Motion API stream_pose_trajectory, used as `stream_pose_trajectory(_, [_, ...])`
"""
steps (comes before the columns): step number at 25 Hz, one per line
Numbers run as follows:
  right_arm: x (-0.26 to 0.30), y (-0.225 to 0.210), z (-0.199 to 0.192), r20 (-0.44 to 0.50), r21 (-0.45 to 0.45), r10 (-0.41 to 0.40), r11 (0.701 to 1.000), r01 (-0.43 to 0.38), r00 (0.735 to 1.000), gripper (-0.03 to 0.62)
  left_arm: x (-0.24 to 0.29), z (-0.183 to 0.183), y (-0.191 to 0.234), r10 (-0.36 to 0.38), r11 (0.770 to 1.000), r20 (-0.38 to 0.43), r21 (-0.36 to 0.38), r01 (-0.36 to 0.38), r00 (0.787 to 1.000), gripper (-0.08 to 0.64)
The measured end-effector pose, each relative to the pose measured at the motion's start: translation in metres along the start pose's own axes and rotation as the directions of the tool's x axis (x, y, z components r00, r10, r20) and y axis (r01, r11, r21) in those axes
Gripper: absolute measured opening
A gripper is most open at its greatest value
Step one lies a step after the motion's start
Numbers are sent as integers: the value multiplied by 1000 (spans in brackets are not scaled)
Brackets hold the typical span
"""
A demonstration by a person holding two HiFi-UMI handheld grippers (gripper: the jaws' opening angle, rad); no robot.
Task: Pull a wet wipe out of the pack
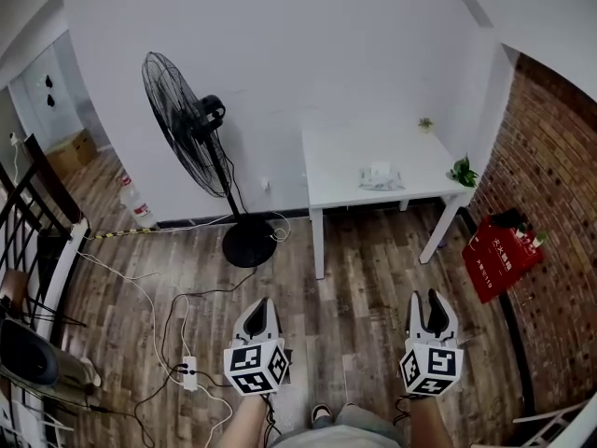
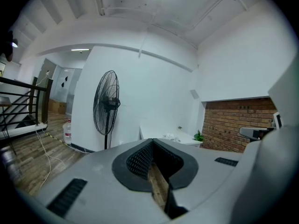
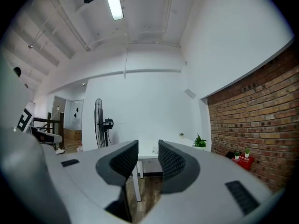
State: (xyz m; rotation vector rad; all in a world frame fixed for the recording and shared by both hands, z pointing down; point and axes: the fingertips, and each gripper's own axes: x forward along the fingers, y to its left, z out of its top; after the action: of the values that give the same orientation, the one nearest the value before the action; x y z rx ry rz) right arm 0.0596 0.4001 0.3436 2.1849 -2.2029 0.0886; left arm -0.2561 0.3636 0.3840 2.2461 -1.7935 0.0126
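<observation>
The wet wipe pack [image 1: 380,176] is lying flat on the white worktop [image 1: 338,161], toward its near right part. From the head view it is showing only as a small pale, crumpled-looking packet; its details are too small to make out. Nothing is touching it, and both tools are hanging well apart from it, low over the floor on the near side.

The left hand-held gripper [image 1: 262,308] is clenched on nothing: in its own view the ribbed black pads [image 2: 140,160] are meeting at the tips, with only a thin slit widening toward the camera. The right hand-held gripper [image 1: 429,299] is standing released, its pads [image 3: 171,161] holding a clear gap through which a worktop leg and the floor are showing, and nothing is sitting between them.

The worktop is standing against a white wall, with a small potted plant [image 1: 462,170] at its right end. A tall black pedestal fan [image 1: 191,124] is standing to its left. Dark wooden planks are covering the floor [image 1: 364,278], where a white power strip [image 1: 187,371] and loose cables are lying at the near left. A brick wall [image 1: 550,157] is running along the right, with a red box [image 1: 499,250] at its foot.
</observation>
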Motion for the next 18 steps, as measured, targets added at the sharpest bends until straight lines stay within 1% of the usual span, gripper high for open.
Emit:
stream_pose_trajectory(5, [1,-3,-11,-29,10,-16,1000,16,999,130,6,-7,4,-5,1000,-21,-12,5,1000,5])
stream_pose_trajectory(9, [12,-6,-19,-50,13,-16,1000,16,999,124,20,-15,4,-10,1000,-44,-18,9,999,5])
stream_pose_trajectory(14, [44,-9,-21,-58,14,-8,1000,9,998,117,46,-16,8,-1,1000,-59,-21,0,998,5])
stream_pose_trajectory(18, [82,-10,-18,-56,21,10,1000,-9,998,117,76,-8,17,22,999,-57,-25,-24,998,5])
